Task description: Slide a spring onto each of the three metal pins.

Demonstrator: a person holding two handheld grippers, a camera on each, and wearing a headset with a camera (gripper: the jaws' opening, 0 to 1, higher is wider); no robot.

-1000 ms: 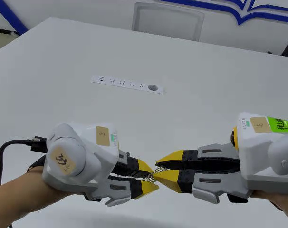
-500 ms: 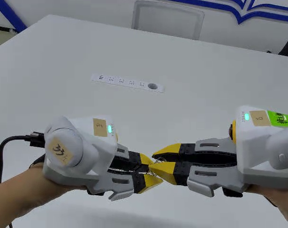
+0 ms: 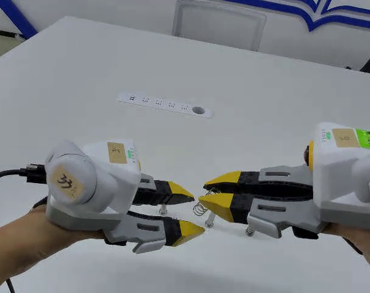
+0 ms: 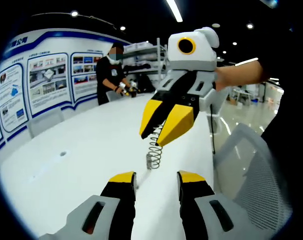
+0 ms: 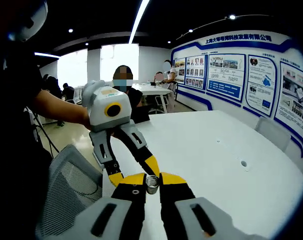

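White tabletop [image 3: 246,122] in the head view: the right gripper [image 3: 203,191] pinches a spring [image 3: 200,208] by one end, likely so it dangles free for threading. The left gripper [image 3: 198,212] gapes empty opposite. Small metal pins [image 3: 210,220] sit just below the fingers. Left gripper view: the spring hangs just beyond its spread fingers. Right gripper view: closed fingers clamp the coil.

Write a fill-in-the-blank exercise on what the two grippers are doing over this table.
1. The right gripper is shut on a ____.
2. The left gripper holds its jaws ____.
3. The jaw tips of both grippers are ____ in colour.
4. The table under the grippers is ____ in colour.

Missing words: spring; open; yellow; white.
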